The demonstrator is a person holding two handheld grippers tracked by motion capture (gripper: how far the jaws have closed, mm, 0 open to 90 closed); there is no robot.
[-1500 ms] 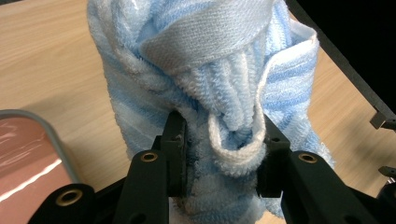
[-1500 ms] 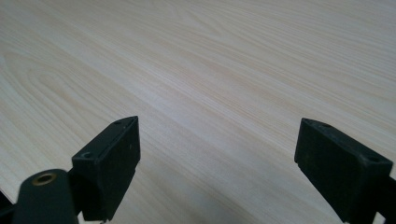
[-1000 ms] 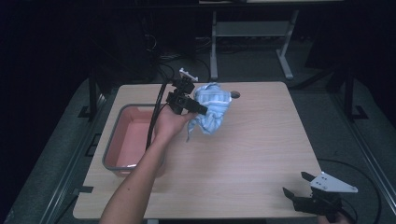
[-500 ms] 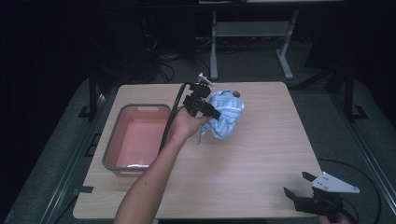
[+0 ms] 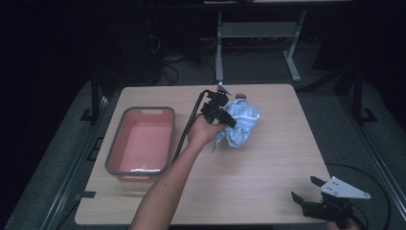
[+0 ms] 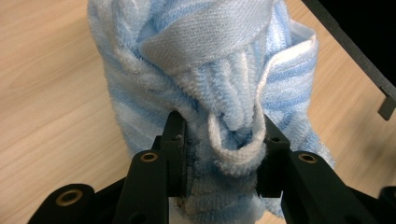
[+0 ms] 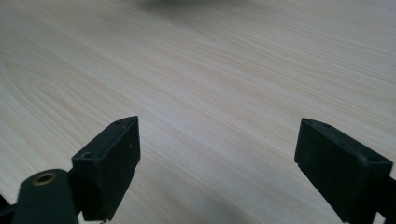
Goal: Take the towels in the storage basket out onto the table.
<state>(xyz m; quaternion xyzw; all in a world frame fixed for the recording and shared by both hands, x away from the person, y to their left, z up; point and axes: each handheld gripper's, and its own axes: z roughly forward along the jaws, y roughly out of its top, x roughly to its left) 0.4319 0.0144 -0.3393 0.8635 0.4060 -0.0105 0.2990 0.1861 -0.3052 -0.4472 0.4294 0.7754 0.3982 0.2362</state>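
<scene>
At left on my one wooden table (image 5: 268, 187) sits a single pink rectangular tub (image 5: 141, 141), grey-rimmed, long axis running away from me. Near centre, my left gripper (image 5: 224, 118) has its jaws clamped on a bunched fold of one blue-and-white striped terry towel (image 5: 242, 124), its crumpled mass standing roughly upright. At the near right corner, my right gripper (image 5: 309, 191) rests with jaws spread wide over bare woodgrain.

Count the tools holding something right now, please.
1. The left tool is clamped on the blue striped towel near the table's far middle. The right tool sits open at the near right corner, with nothing between its jaws.
</scene>
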